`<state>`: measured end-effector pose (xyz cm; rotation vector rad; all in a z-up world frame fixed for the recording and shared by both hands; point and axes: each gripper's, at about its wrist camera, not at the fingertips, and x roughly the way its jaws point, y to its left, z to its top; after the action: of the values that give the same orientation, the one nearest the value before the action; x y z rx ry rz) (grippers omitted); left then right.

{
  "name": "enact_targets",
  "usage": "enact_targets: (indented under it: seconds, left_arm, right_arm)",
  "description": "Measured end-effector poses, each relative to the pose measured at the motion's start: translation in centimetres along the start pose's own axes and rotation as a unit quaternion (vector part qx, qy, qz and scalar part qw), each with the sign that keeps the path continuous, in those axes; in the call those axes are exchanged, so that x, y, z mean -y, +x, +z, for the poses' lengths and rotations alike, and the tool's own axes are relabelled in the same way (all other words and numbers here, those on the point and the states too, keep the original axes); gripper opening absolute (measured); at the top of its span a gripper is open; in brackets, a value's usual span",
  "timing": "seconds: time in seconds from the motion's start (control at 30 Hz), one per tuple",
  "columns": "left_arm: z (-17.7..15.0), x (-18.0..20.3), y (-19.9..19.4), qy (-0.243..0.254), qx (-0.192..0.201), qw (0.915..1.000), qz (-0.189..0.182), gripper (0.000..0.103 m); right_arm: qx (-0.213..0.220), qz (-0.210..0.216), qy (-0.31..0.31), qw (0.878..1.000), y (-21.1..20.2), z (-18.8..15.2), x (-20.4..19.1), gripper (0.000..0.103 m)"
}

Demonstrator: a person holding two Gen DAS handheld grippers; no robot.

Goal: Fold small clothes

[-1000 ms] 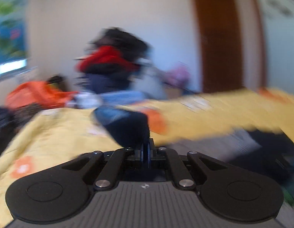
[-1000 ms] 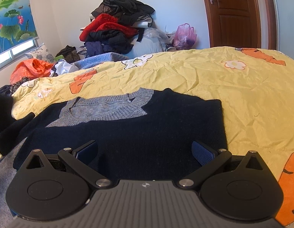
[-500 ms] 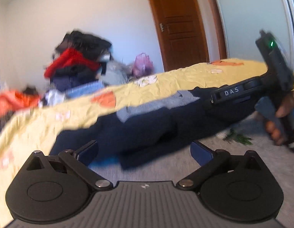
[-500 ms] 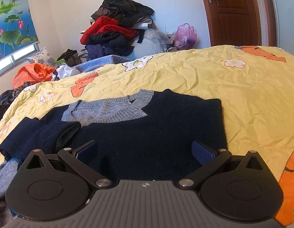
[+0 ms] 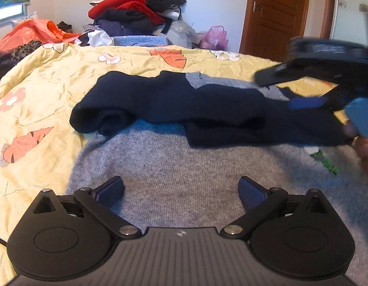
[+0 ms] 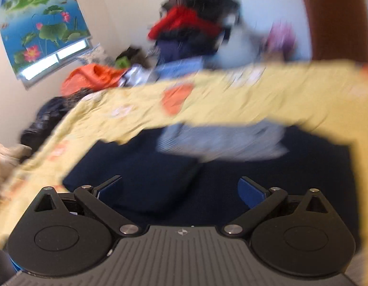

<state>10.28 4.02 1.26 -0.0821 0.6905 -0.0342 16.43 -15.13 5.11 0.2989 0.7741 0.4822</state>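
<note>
Sweater (image 5: 174, 104), dark blue with a gray bottom, lies on the yellow blanket (image 5: 50, 83), one sleeve folded across it. Left tongs (image 5: 181, 190) hang over its gray part, spread wide, holding nothing. Right tongs (image 6: 180, 189) are spread too, probably over the blue part; that picture is blurry.

Left gripper (image 5: 180, 190) and right gripper (image 6: 180, 189), jaws of both spread wide, empty.
</note>
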Motion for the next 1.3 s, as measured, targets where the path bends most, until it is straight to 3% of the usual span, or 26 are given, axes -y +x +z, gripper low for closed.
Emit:
enact_targets:
  seconds: [0.17,0.23,0.3,0.4,0.47,0.63,0.8,0.93,1.13,1.3]
  left_arm:
    - [-0.2,-1.3,-0.2,-0.035,0.013,0.9992,-0.016,0.103]
    - [-0.2,-1.5,-0.2,-0.042,0.016,0.9988,-0.019,0.103]
    - [-0.3,-1.5,-0.2,-0.044,0.017,0.9987,-0.021,0.103]
    - [-0.3,-1.5,-0.3,-0.046,0.018,0.9985,-0.022,0.103]
    - [-0.3,-1.6,-0.4,-0.048,0.019,0.9984,-0.023,0.103]
    - [-0.4,-1.6,-0.5,-0.049,0.019,0.9984,-0.023,0.103]
    - [-0.4,-1.6,-0.5,-0.050,0.019,0.9983,-0.024,0.103]
    - [-0.4,-1.7,-0.5,-0.052,0.020,0.9981,-0.025,0.103]
    - [-0.3,-2.1,-0.5,-0.061,0.023,0.9974,-0.031,0.103]
    - [-0.3,-2.0,-0.4,-0.060,0.022,0.9976,-0.029,0.103]
  right_arm:
    - [-0.018,0.002,0.062,0.998,2.9,-0.4,0.3,0.066]
    - [-0.016,-0.003,0.044,0.999,3.1,-0.6,-0.6,0.051]
    - [-0.019,-0.012,0.011,1.000,3.4,-0.8,-1.6,0.044]
    - [-0.019,-0.036,-0.074,0.996,3.7,-1.5,-3.6,0.041]
    - [-0.022,-0.034,-0.089,0.995,3.9,-1.7,-3.9,0.038]
    - [-0.020,-0.006,-0.009,1.000,3.6,-0.4,-1.9,0.016]
    - [0.036,-0.001,-0.032,0.999,0.6,2.6,-1.9,0.014]
    - [0.051,-0.033,-0.116,0.991,-2.8,5.3,-1.3,0.014]
    - [0.003,-0.123,-0.111,0.986,-3.7,4.8,5.4,0.014]
    - [-0.019,-0.140,-0.088,0.986,-3.5,2.2,8.1,0.014]
